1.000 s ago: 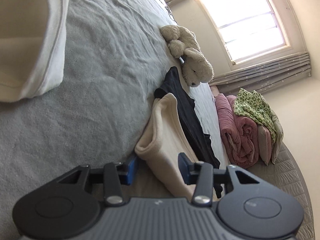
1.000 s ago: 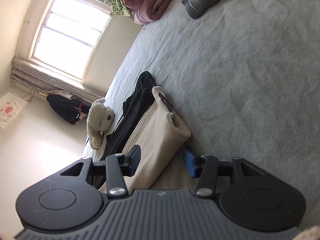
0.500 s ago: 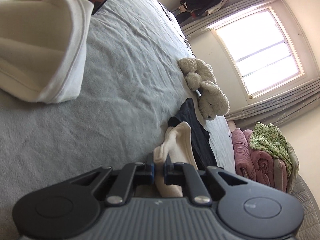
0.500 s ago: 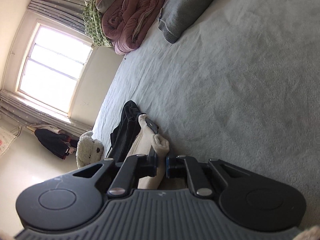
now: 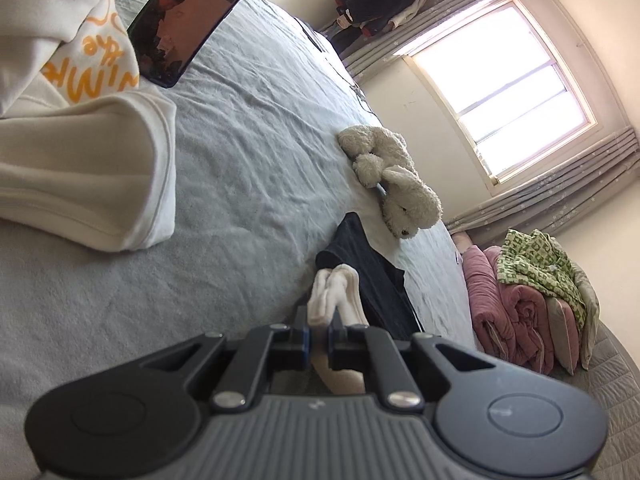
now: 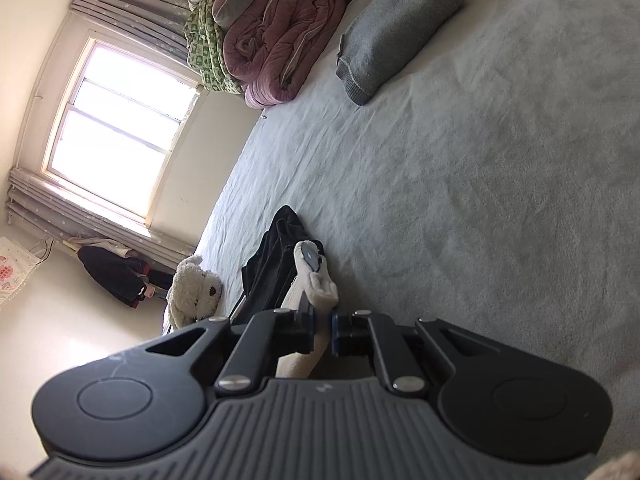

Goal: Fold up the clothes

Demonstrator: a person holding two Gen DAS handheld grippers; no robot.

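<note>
We have the left gripper (image 5: 318,340) pinched tight on one end of the cream garment (image 5: 334,300), and the right gripper (image 6: 322,330) clamped on its other end (image 6: 314,280), both over the grey bed (image 5: 240,184). Just beyond the cream cloth, touching it, lies a dark garment (image 5: 372,272) toward the bed's window-side edge. Farther along that edge rests a plush dog (image 5: 394,184). To our left sits a folded white garment (image 5: 88,184), with a tablet (image 5: 192,16) behind it. Toward the far corner are a grey folded blanket (image 6: 396,32) and rolled pink quilts (image 6: 284,40) under a green patterned cloth (image 6: 204,48).
</note>
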